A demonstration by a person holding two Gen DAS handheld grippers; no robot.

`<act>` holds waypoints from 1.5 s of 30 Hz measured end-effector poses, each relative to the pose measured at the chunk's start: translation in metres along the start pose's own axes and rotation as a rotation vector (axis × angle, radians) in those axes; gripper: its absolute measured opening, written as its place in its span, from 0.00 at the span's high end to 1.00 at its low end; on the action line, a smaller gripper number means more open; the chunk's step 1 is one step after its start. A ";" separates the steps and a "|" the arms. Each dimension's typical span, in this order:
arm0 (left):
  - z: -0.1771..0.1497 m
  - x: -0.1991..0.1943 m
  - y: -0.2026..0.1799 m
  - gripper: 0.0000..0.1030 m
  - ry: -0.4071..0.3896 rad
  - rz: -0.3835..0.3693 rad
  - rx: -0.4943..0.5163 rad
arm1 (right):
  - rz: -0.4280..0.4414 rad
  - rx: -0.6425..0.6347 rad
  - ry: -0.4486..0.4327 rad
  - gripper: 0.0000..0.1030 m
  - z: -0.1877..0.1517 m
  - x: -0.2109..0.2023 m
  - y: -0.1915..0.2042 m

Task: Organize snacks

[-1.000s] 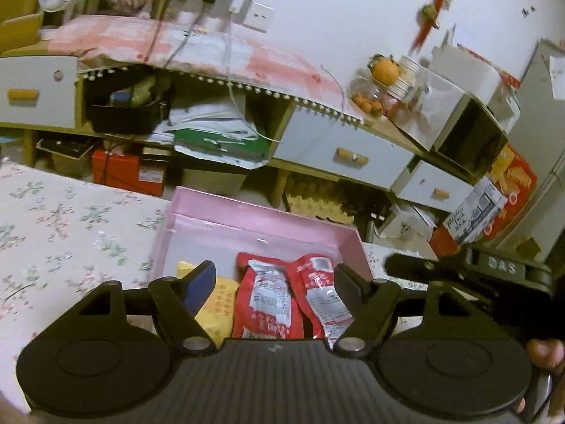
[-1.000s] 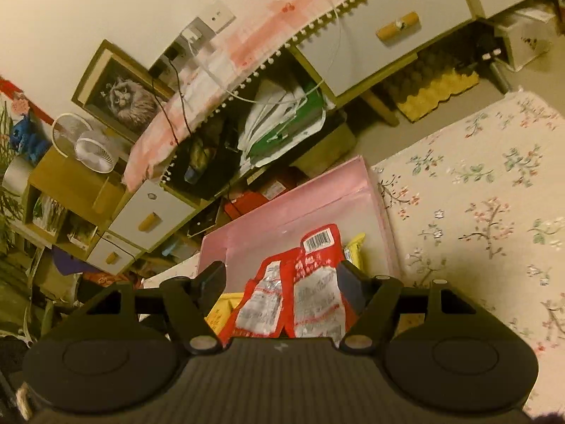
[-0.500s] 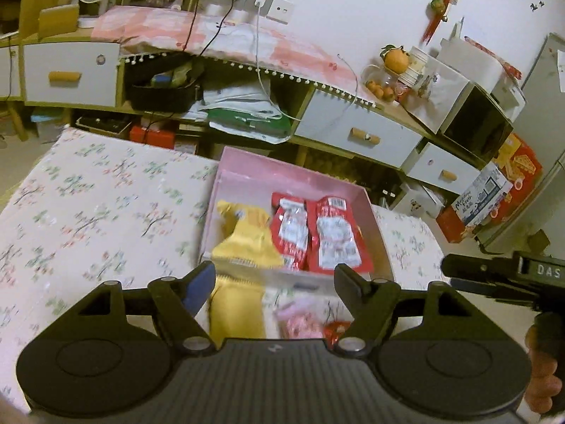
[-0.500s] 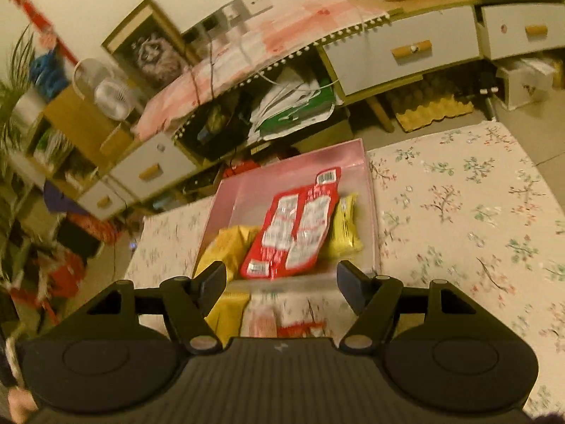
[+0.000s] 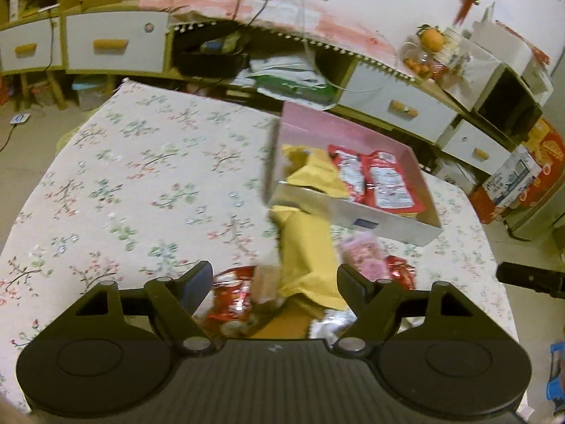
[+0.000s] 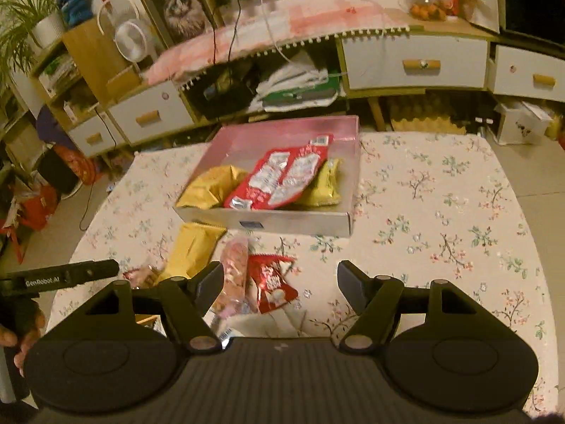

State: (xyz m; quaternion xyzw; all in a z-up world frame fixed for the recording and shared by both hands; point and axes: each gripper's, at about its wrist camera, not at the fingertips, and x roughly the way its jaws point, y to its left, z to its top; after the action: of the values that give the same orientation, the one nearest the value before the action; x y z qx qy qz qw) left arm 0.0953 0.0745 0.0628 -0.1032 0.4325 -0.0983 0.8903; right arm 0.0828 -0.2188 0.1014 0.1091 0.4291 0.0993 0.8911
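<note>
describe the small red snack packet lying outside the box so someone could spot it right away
Start at the shallow pink cardboard box on the floral tablecloth. On the cloth just in front of its pale front wall lie loose packets; the small red crinkled foil packet with white print is the rightmost. Its neighbours are a pink translucent packet and a long yellow bag.

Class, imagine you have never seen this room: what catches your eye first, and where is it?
First, the pink box at the far side of the floral table, holding red packets lying over yellow ones. Next, the loose snacks in front of it: a yellow bag and a small red packet. Both grippers' fingers stand open, empty.
</note>
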 end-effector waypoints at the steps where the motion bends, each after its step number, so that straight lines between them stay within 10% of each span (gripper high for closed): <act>1: 0.000 0.001 0.002 0.21 0.002 0.002 -0.007 | 0.003 -0.001 0.005 0.34 -0.002 0.000 -0.002; 15: -0.004 0.032 -0.030 0.17 0.028 -0.070 0.041 | 0.012 -0.074 0.130 0.34 -0.018 0.025 0.000; 31: -0.004 0.091 -0.055 0.13 0.071 0.074 0.201 | 0.004 -0.174 0.264 0.35 -0.036 0.051 0.006; 45: -0.004 0.087 -0.057 0.55 0.098 0.024 0.181 | 0.008 -0.193 0.285 0.43 -0.037 0.058 0.008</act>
State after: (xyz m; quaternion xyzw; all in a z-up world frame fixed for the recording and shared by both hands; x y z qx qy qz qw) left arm 0.1400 -0.0034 0.0102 -0.0121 0.4658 -0.1315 0.8750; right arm 0.0891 -0.1918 0.0380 0.0096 0.5392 0.1581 0.8272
